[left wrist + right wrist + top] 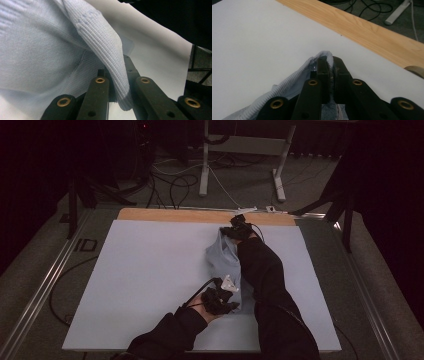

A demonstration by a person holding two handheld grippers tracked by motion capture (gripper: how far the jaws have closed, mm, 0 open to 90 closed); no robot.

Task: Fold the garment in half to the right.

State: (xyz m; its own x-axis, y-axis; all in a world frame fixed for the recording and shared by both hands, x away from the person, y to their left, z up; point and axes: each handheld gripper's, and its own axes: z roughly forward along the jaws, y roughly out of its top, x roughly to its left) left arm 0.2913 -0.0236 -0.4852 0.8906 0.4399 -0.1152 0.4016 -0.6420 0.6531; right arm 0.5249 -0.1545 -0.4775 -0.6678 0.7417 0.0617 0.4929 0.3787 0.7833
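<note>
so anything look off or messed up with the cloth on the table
Nothing looks damaged or spilled. The light blue knit garment lies bunched and creased on the white sheet, not flat, pinched at its near end by the left gripper and at its far end by the right gripper.

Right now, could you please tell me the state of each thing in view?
Light blue garment: bunched lengthwise on the white sheet, held at both ends.
Left claw: shut on the garment's ribbed edge.
Right claw: shut on the ribbed edge at the far end.
</note>
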